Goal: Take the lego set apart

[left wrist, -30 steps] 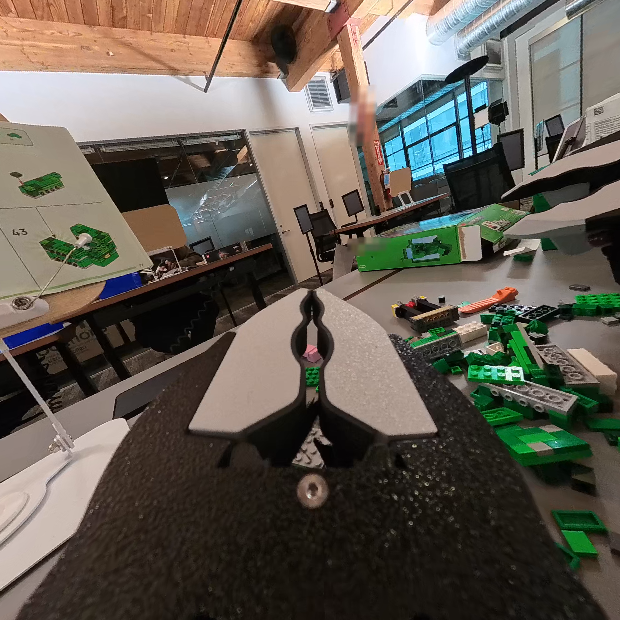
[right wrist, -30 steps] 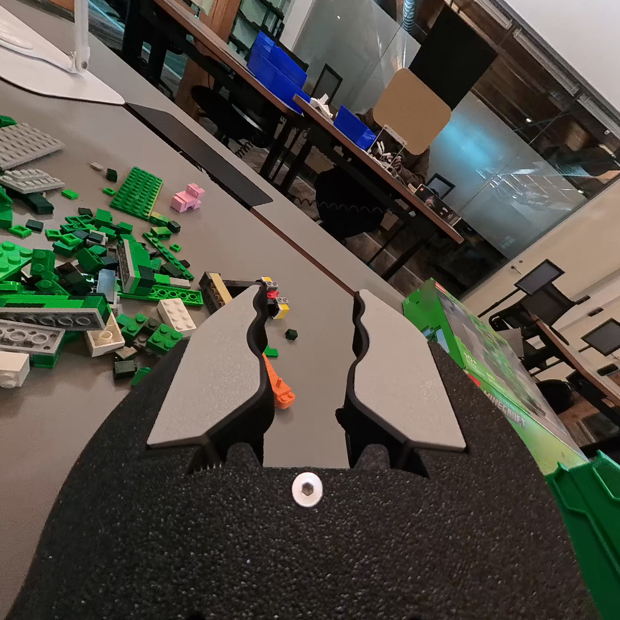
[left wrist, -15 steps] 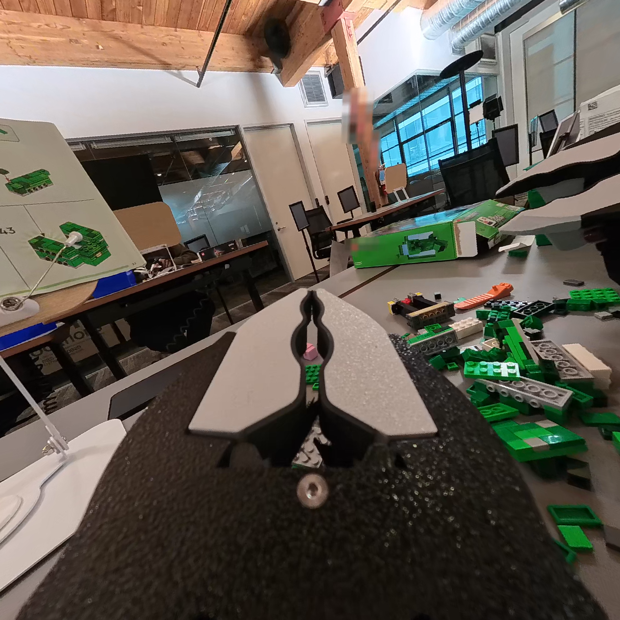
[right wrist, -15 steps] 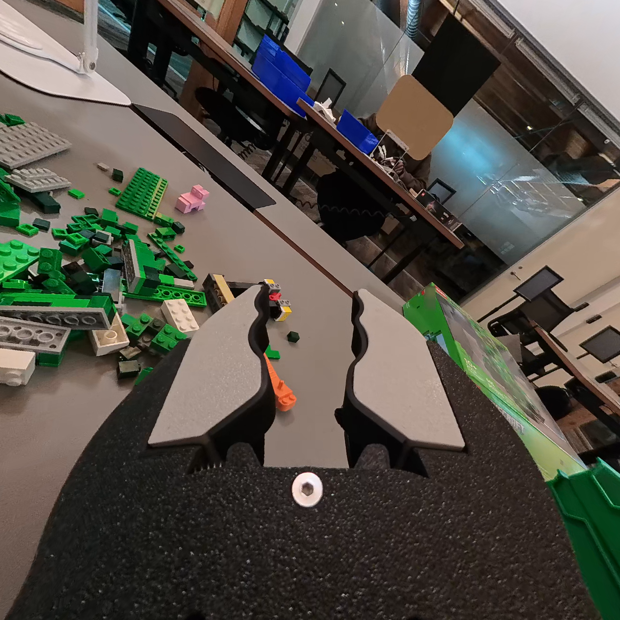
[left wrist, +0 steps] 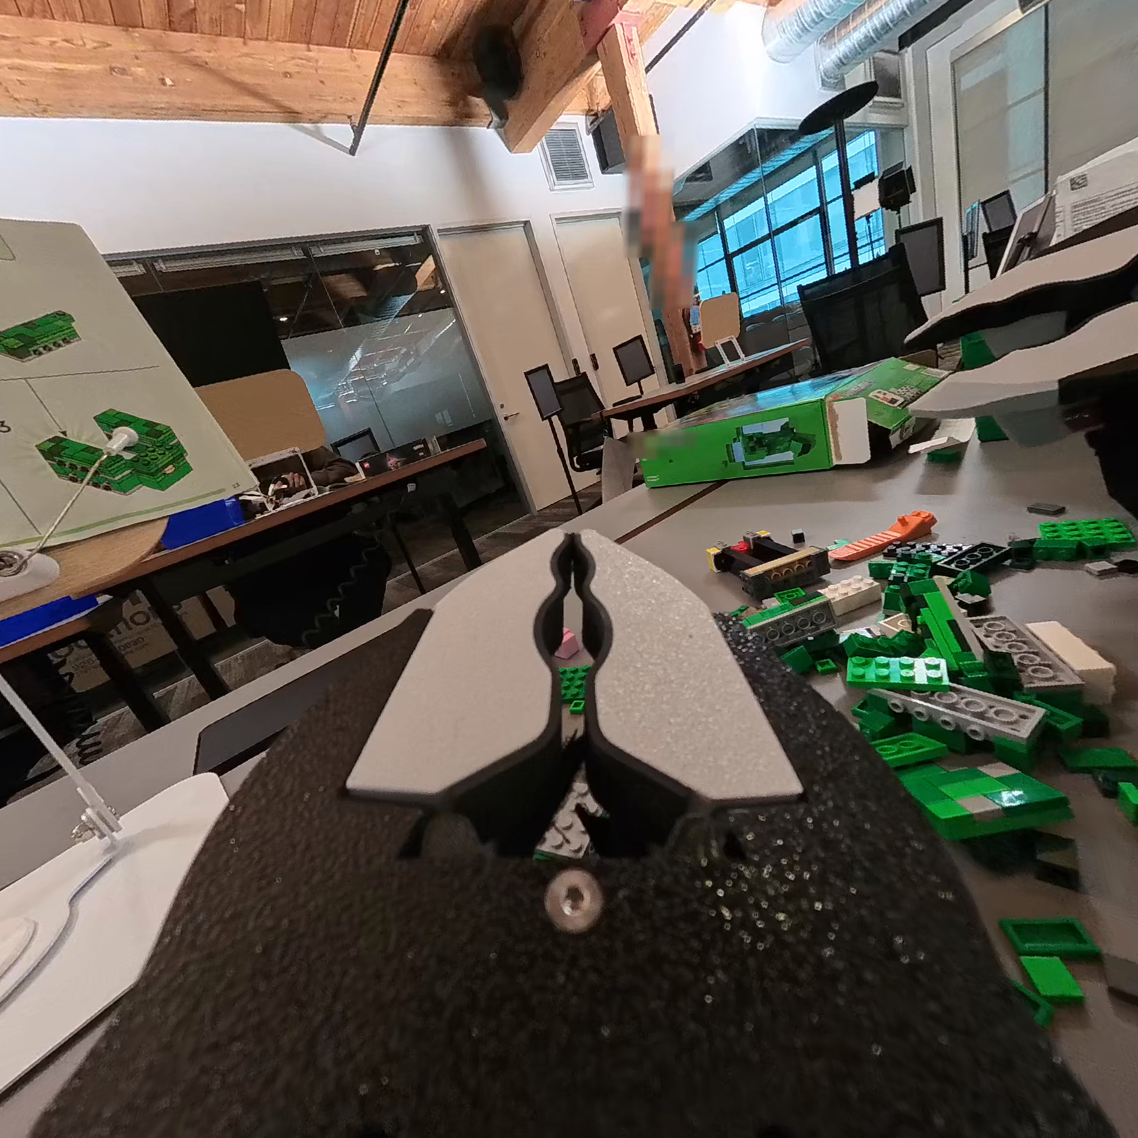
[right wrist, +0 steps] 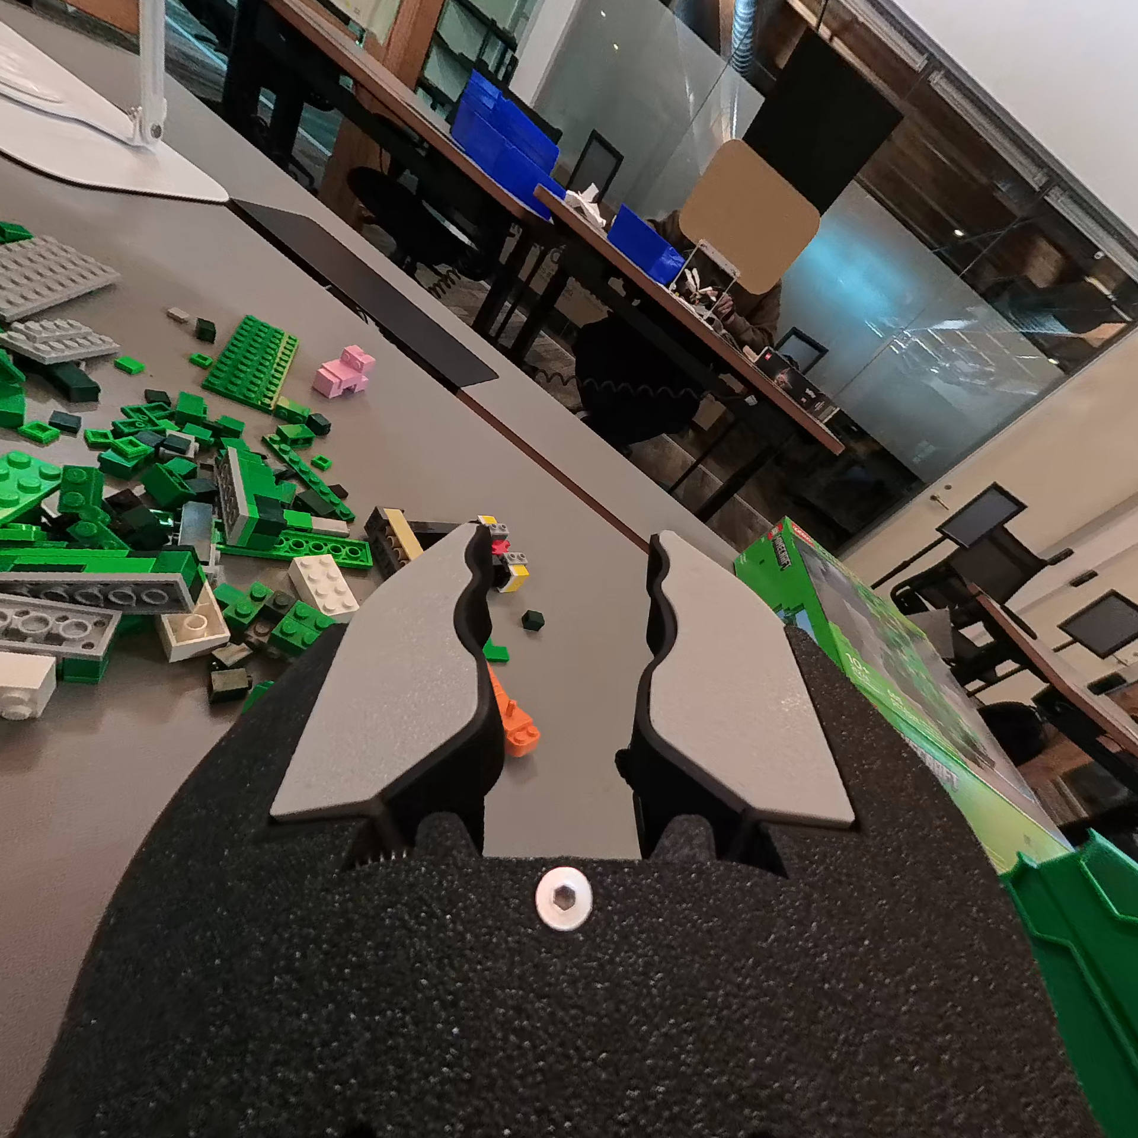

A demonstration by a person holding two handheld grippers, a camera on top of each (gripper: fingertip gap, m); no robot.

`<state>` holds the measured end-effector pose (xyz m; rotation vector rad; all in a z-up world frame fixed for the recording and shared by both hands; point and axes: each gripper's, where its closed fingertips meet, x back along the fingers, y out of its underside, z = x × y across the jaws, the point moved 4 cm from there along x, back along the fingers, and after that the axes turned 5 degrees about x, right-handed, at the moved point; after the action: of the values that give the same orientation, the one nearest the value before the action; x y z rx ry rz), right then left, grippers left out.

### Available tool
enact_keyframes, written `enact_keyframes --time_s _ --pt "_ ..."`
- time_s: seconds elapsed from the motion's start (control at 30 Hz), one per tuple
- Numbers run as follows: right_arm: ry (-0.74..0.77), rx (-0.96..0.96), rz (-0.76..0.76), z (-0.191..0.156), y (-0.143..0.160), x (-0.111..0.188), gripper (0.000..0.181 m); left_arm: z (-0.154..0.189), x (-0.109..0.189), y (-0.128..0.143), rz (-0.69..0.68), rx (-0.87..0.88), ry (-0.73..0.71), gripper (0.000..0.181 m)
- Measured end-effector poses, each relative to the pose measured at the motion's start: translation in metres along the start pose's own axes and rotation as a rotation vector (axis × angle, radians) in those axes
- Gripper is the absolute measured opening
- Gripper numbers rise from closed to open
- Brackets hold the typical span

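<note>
Loose green, grey and white Lego bricks (left wrist: 936,671) lie in a pile on the grey table (left wrist: 800,505); the pile also shows in the right wrist view (right wrist: 154,523). A small black and yellow assembly (right wrist: 431,542) sits at the pile's edge, and a pink pig figure (right wrist: 345,372) stands apart. My left gripper (left wrist: 573,542) is shut with its tips touching; a grey plate shows through the gap at the finger bases. My right gripper (right wrist: 563,542) is open and empty above the table, over an orange brick separator (right wrist: 517,720). It also shows in the left wrist view (left wrist: 1016,363).
A green set box (left wrist: 757,443) lies at the table's far side. An instruction booklet (left wrist: 92,400) stands on a white stand (left wrist: 92,862) at the left. A green bin (right wrist: 1084,960) is at the right. Other desks and chairs stand beyond the table. There is about 25 cm between the tips of the two grippers. The orange brick separator (right wrist: 517,720) is closer to my right gripper, around 10 cm from its tips; the left tips are 30 cm off. It turns up in the left wrist view (left wrist: 909,519) as well. About 20 cm separates my left fingertips from the pink pig figure (right wrist: 345,372).
Both views drift only slightly. The left gripper stays shut and the right stays open; no brick has moved.
</note>
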<state>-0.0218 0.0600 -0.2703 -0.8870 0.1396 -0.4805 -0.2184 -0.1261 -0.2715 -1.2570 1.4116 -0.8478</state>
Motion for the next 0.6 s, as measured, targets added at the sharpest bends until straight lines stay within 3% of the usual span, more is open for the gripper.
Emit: enact_keyframes --time_s 0.5,0.6 --pt "-0.010 0.017 0.003 -0.004 -0.002 -0.001 0.047 0.003 -0.002 0.002 -0.027 -0.008 0.022 0.000" --pt "-0.029 -0.054 0.024 -0.006 -0.004 -0.001 0.047 -0.011 -0.001 0.002 -0.148 0.002 -0.126 0.019"
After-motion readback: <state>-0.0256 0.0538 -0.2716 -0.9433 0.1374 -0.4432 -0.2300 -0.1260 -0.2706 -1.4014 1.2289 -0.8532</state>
